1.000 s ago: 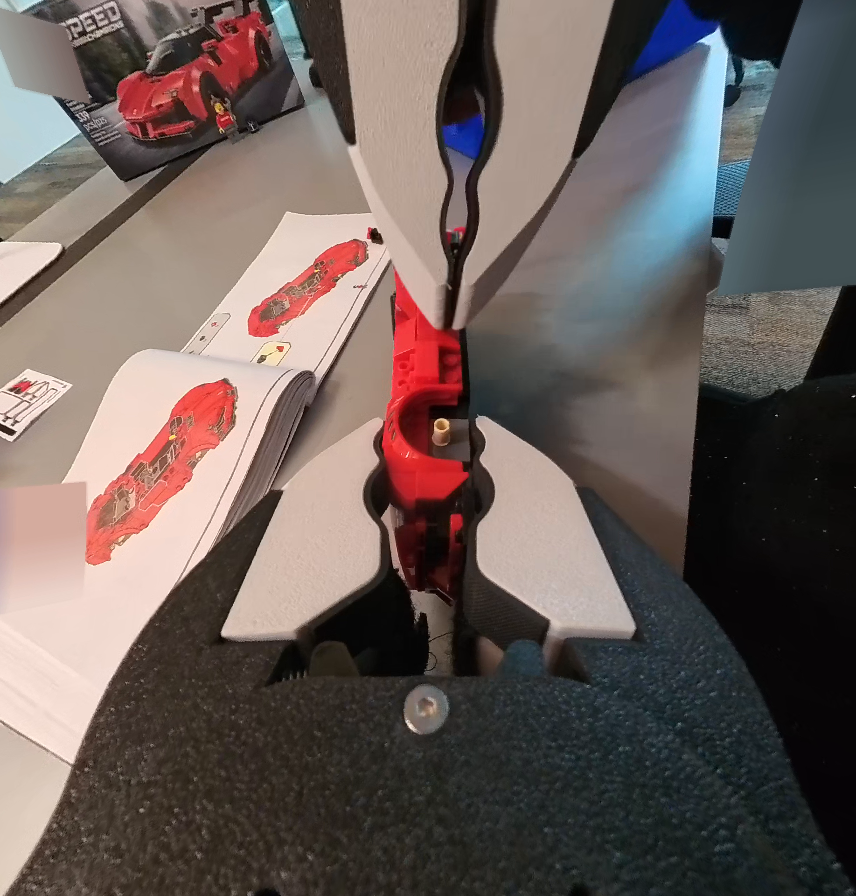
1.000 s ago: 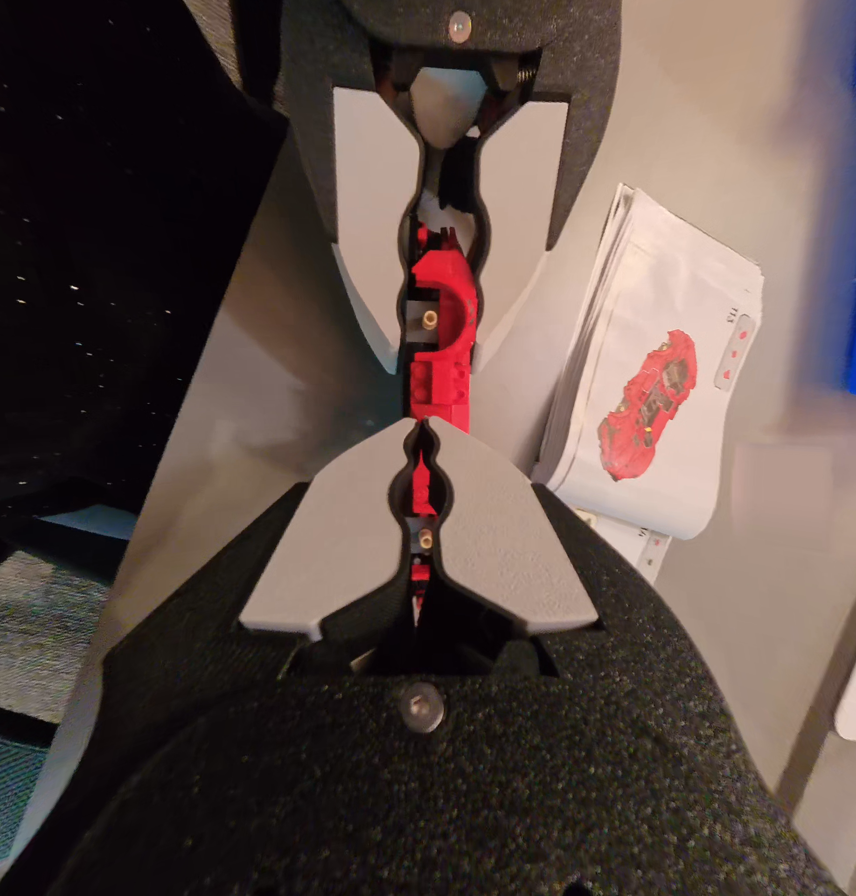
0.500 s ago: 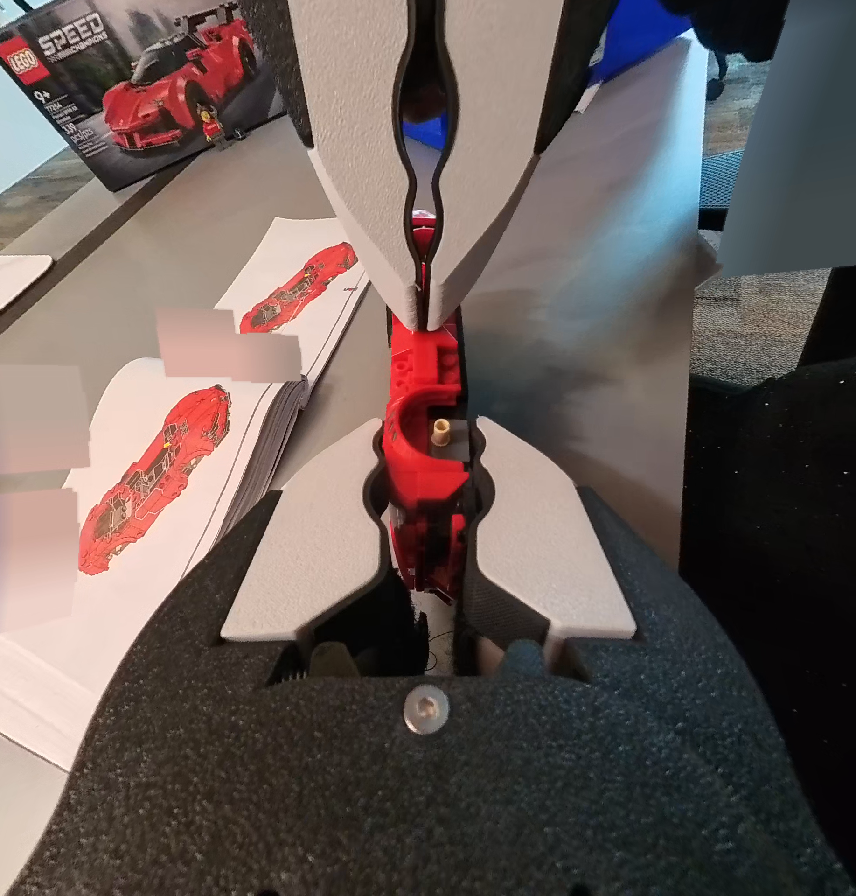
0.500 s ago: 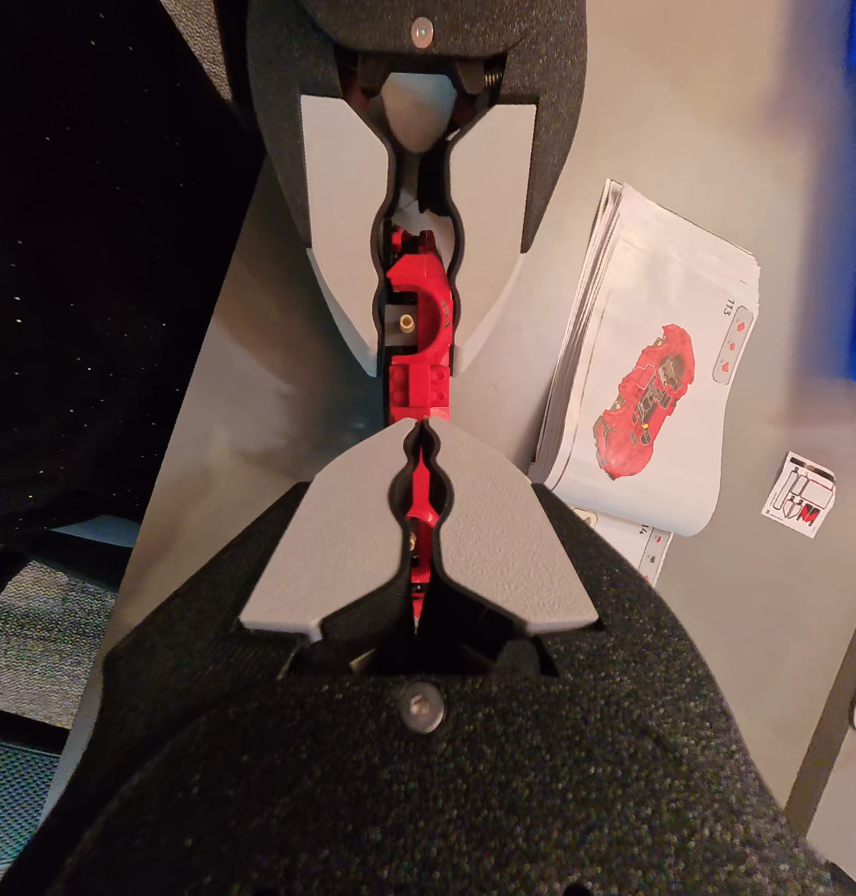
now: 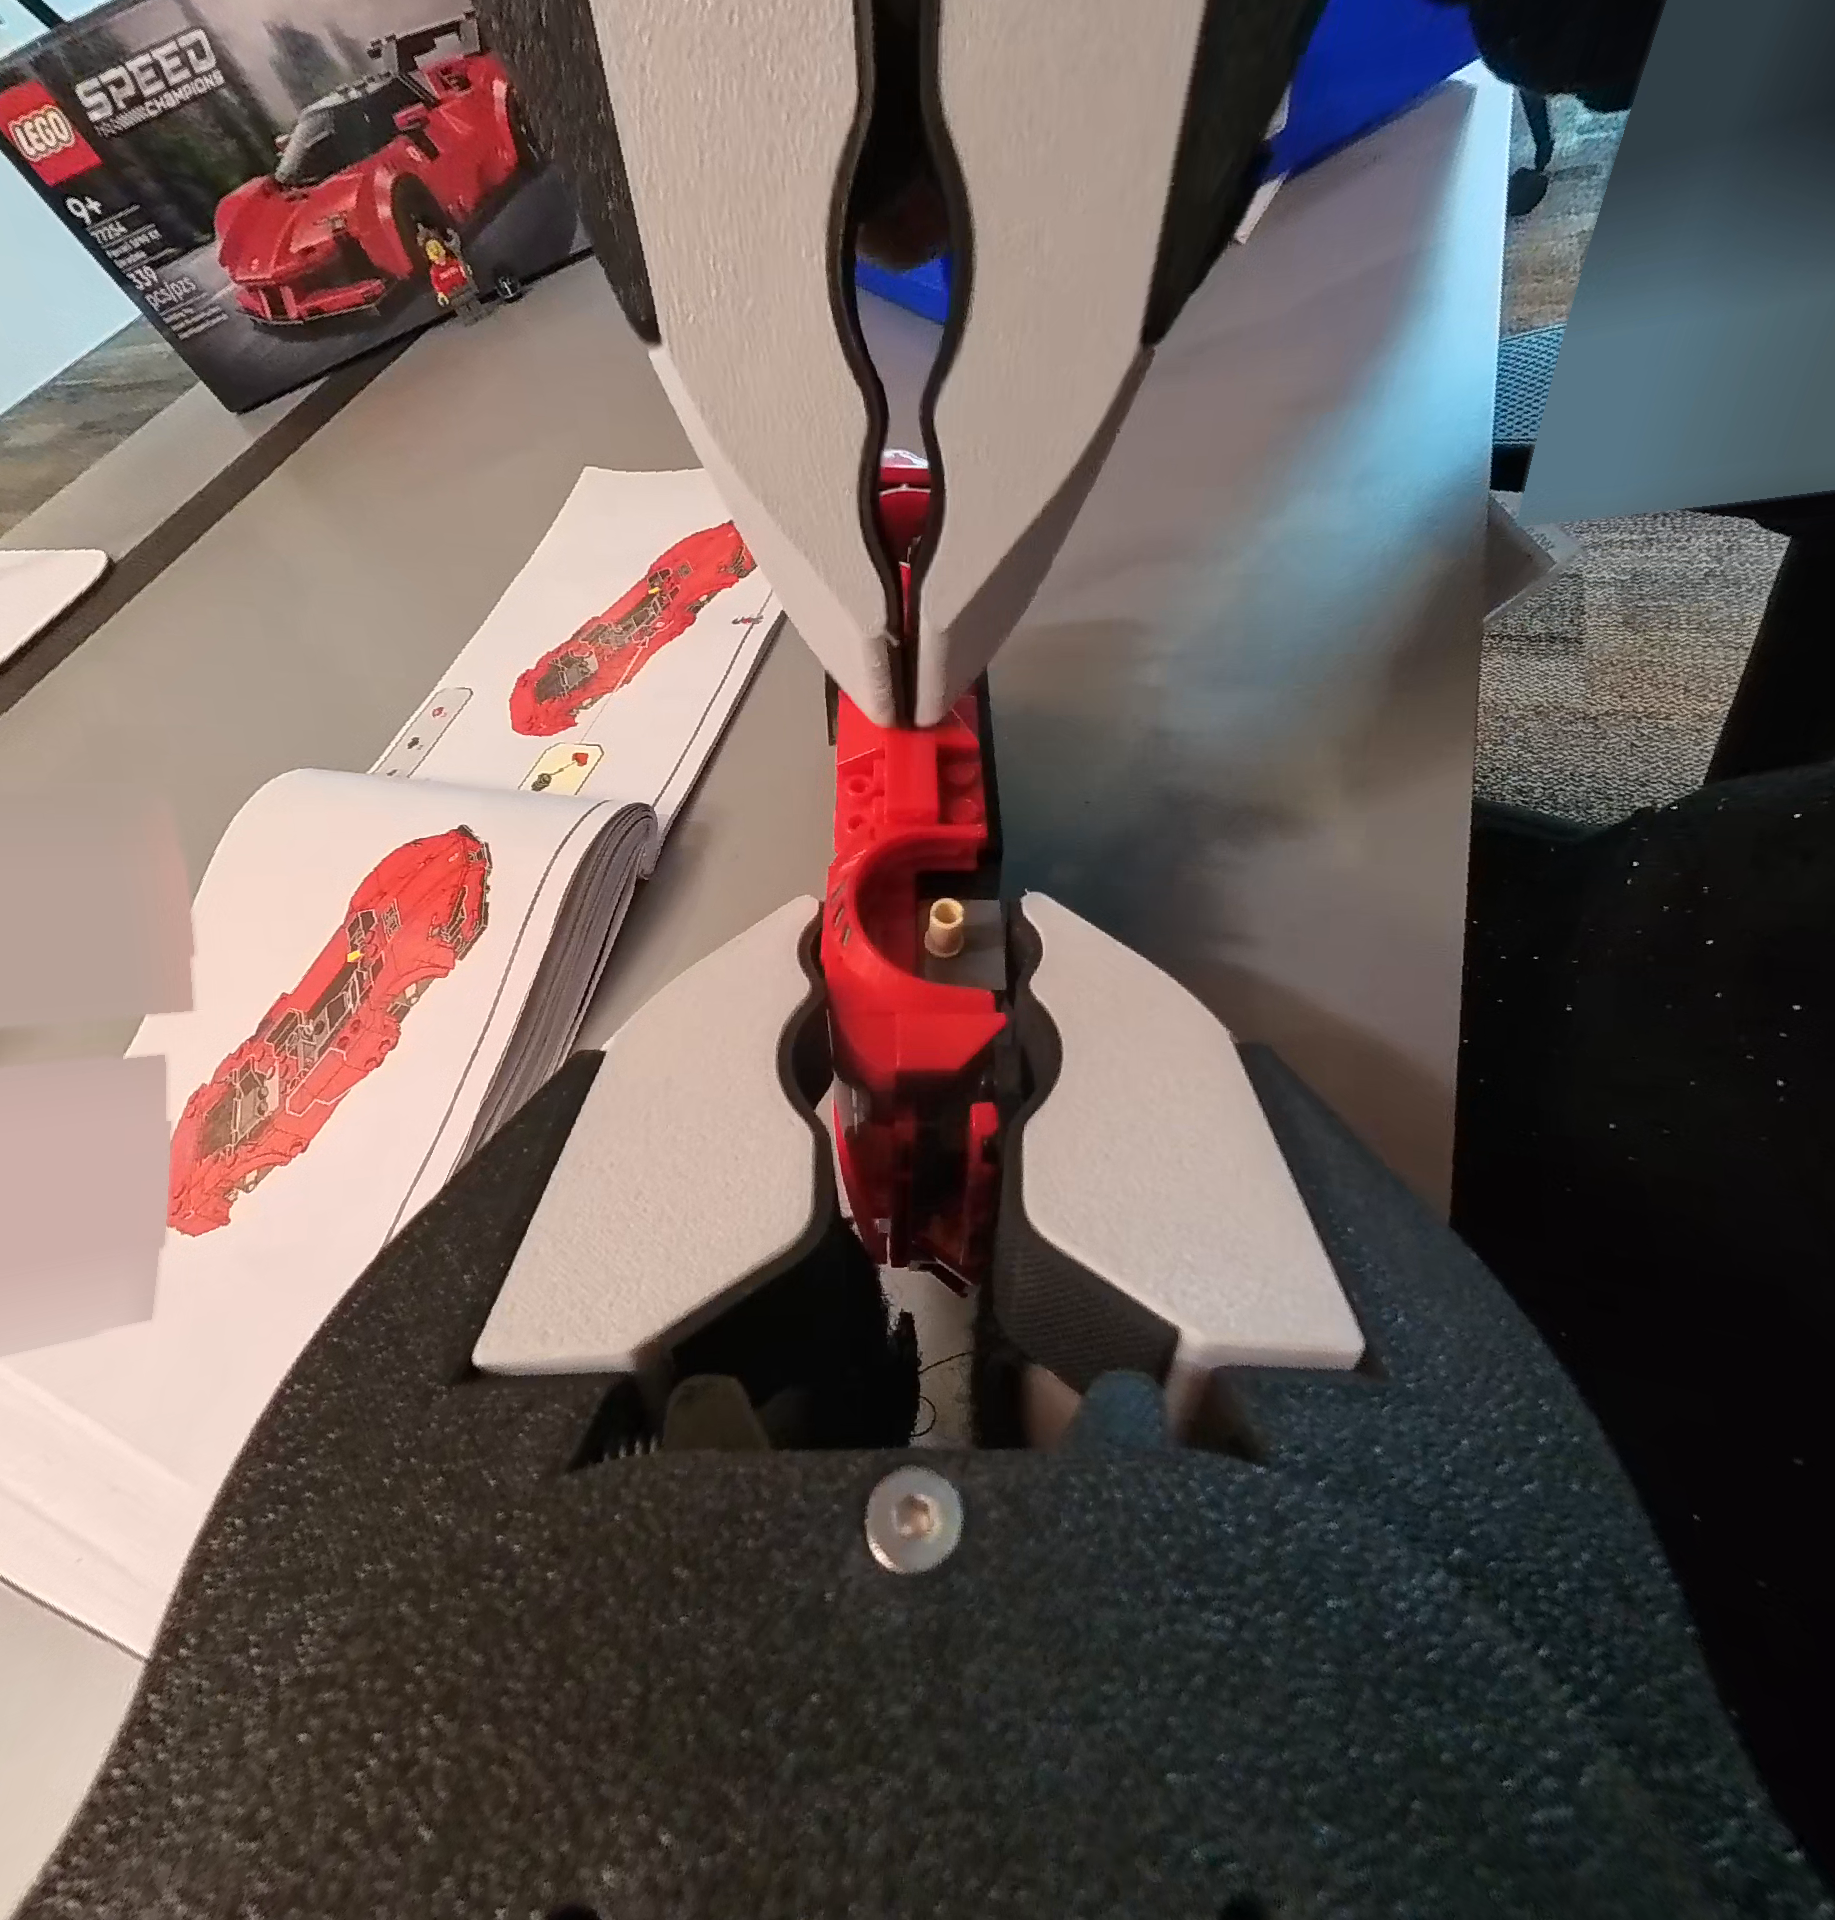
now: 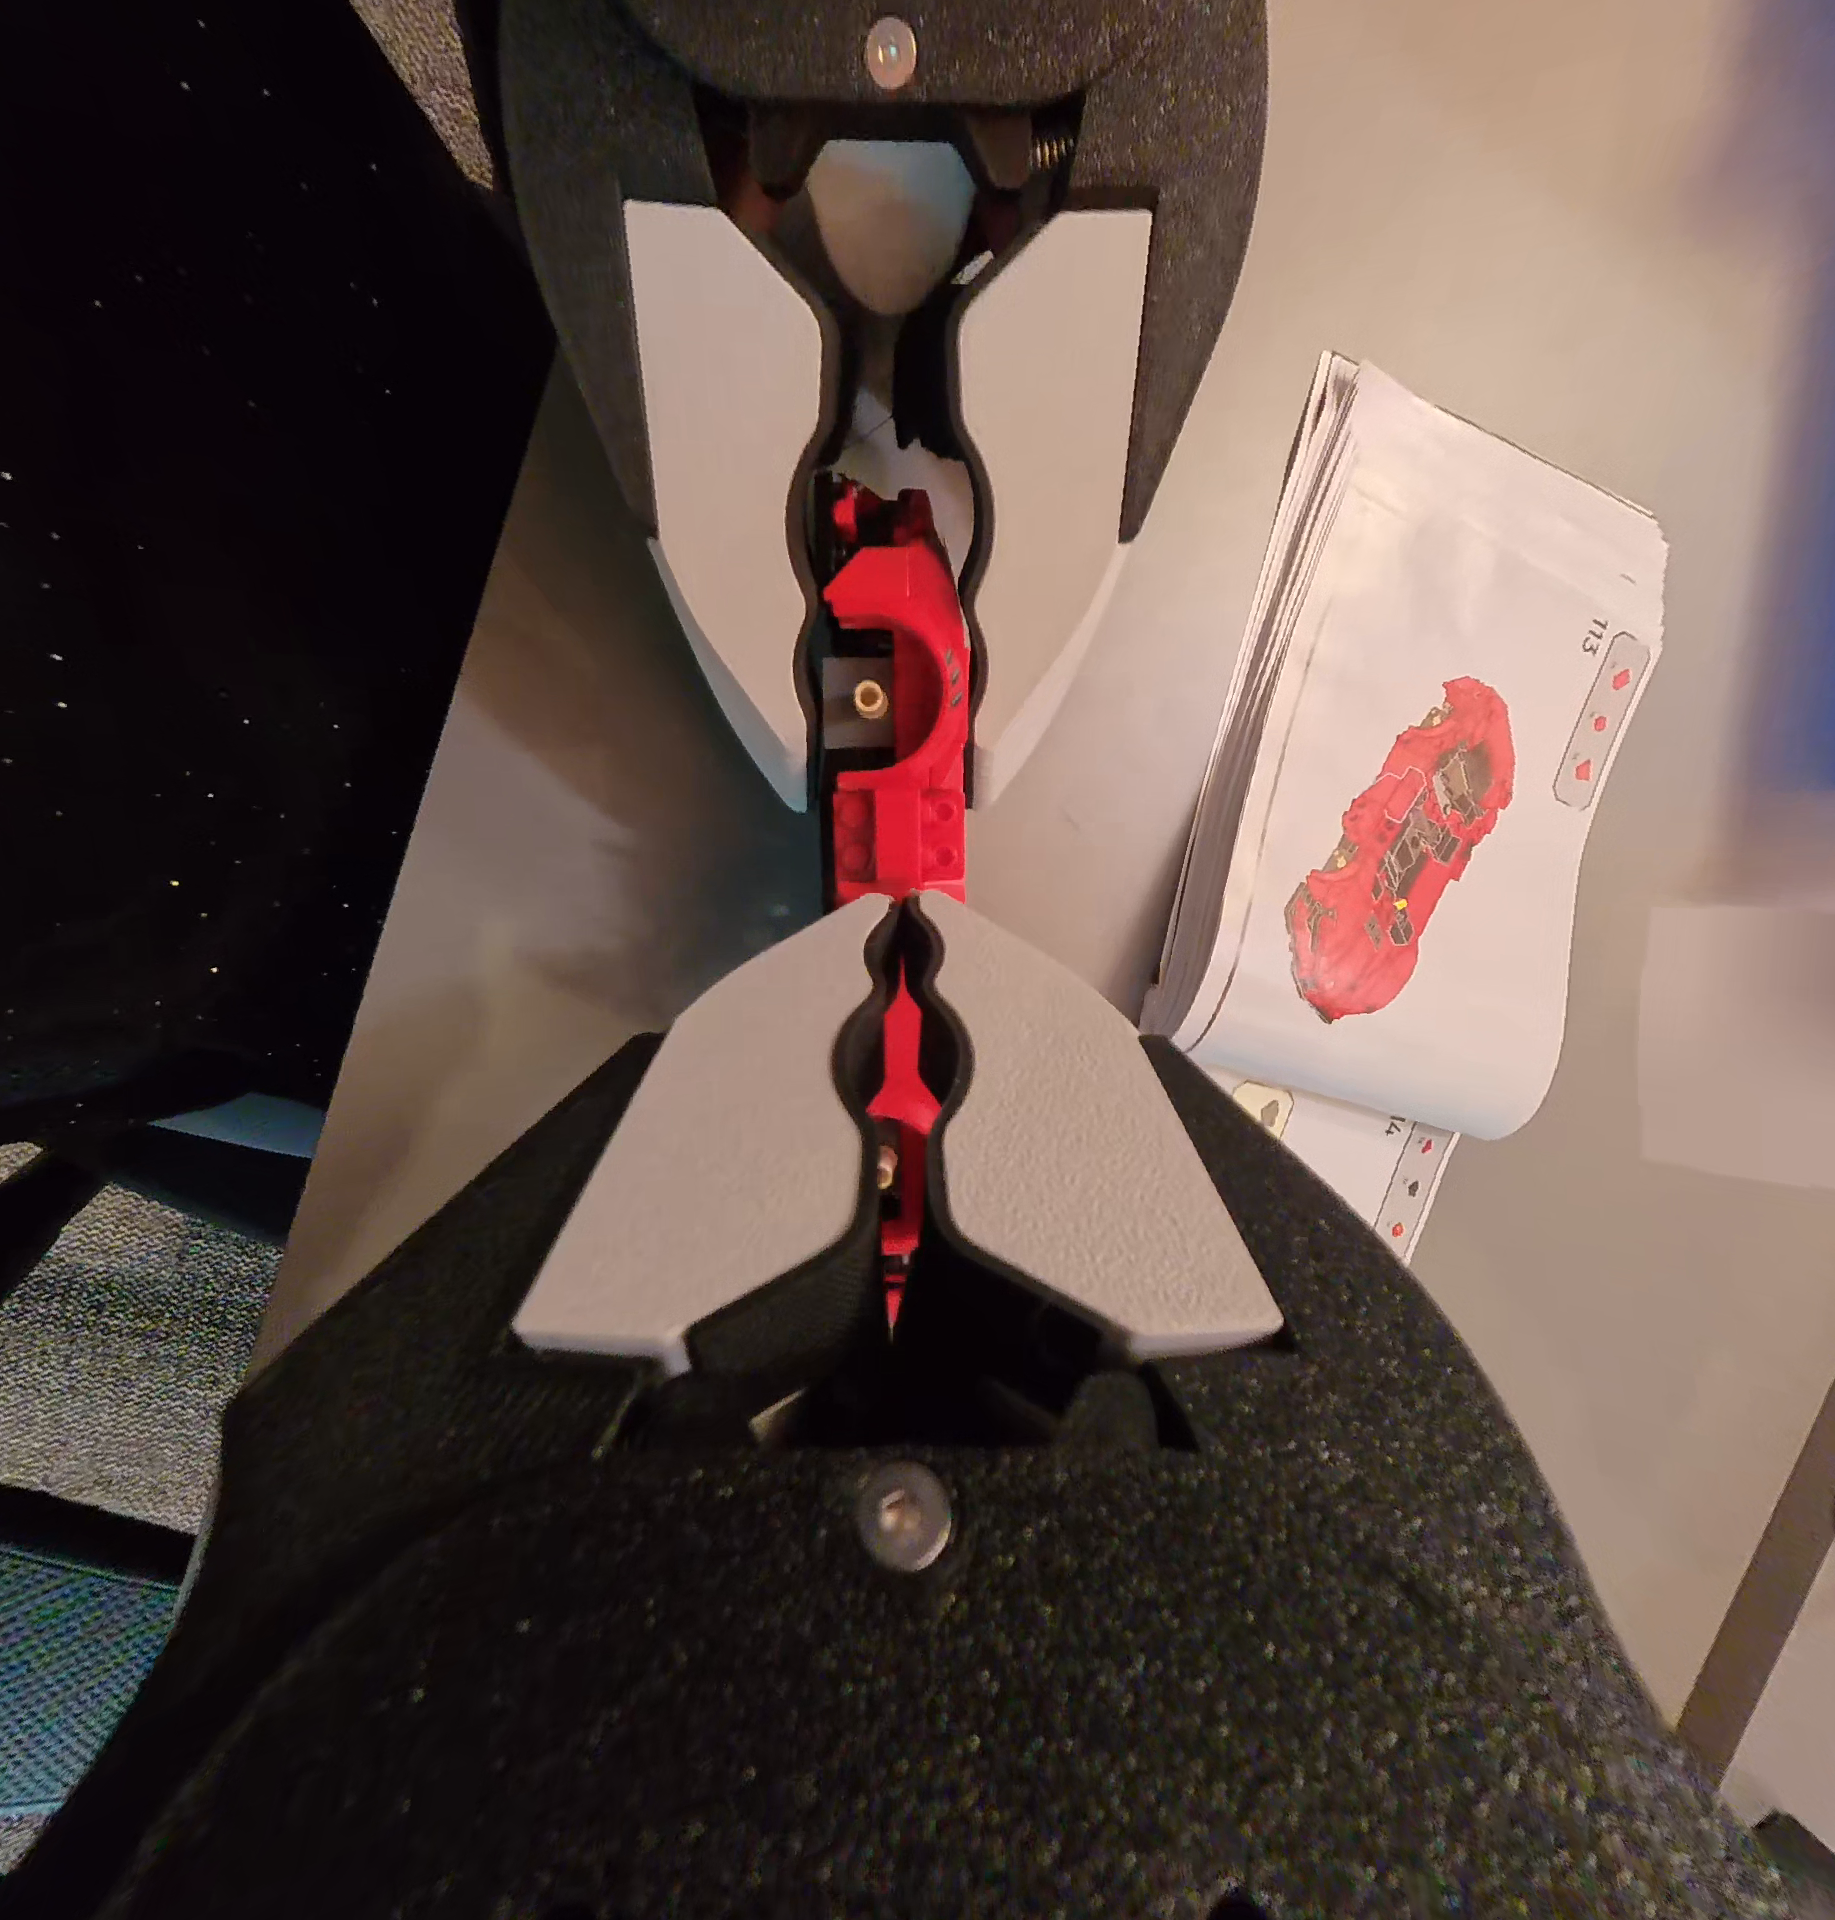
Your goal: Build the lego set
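A partly built red Lego car (image 5: 908, 831) is held on its side above the grey table, between the two grippers. My left gripper (image 5: 918, 935) is shut on one end of it, around a wheel arch with a tan axle pin (image 5: 944, 925). My right gripper (image 5: 902, 707) comes in from the far side, shut on the car's other end. In the right wrist view my right gripper (image 6: 897, 912) pinches a thin red edge of the car (image 6: 897, 831), and the left gripper (image 6: 889, 798) faces it from the top.
An open instruction booklet (image 5: 373, 987) lies on the table to the left, also in the right wrist view (image 6: 1412, 831). The Lego box (image 5: 269, 208) stands at the far left. A blue bin (image 5: 1339, 94) is behind. A black chair (image 5: 1671, 1143) is past the table's edge. Left and right tips are no more than a few centimetres apart.
Both grippers stay shut on the car. The held car and grippers have shifted slightly over the table, so the box and booklet sit differently in view.
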### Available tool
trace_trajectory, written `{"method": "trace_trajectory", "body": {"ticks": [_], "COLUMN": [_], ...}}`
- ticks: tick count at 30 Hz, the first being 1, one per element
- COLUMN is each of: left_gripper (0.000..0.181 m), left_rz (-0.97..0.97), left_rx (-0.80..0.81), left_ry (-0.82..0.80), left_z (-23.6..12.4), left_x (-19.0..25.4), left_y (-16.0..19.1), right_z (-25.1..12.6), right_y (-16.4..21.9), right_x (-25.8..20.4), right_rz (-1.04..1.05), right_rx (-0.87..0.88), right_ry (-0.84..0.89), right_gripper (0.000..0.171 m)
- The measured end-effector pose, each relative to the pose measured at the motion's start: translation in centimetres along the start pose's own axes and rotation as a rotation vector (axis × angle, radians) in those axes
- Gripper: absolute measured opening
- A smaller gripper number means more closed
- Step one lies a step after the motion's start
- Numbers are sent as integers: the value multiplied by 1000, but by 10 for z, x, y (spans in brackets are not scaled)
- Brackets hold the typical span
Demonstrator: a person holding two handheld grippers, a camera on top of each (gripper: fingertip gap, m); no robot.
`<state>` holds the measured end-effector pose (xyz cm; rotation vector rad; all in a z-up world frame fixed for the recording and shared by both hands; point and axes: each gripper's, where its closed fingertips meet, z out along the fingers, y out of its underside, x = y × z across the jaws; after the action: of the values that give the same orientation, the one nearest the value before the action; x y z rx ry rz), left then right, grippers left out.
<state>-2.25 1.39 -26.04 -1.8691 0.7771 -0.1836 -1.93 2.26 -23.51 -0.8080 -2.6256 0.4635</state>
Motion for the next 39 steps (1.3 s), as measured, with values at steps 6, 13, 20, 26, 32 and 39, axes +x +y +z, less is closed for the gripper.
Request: {"method": "trace_trajectory", "body": {"ticks": [6, 13, 20, 26, 32, 39], "left_gripper": [30, 30, 30, 30, 31, 31], "left_rz": [-15, -3, 6, 14, 17, 23], "left_rx": [0, 0, 0, 0, 0, -1], "left_ry": [-1, -3, -6, -5, 0, 9], "left_z": [0, 1, 1, 0, 0, 0], "left_x": [-2, 0, 0, 1, 2, 3], "left_y": [0, 0, 0, -1, 0, 0], "right_z": [-2, -22, 2, 7, 6, 4], "right_y": [6, 2, 5, 1, 2, 2], "right_x": [4, 6, -1, -4, -9, -13], "right_rz": [-14, 394, 502, 508, 517, 545], "right_rx": [-4, 240, 153, 157, 141, 123], "right_ry": [12, -413, -674, -742, -825, -918], "right_gripper": [0, 45, 38, 23, 16, 13]}}
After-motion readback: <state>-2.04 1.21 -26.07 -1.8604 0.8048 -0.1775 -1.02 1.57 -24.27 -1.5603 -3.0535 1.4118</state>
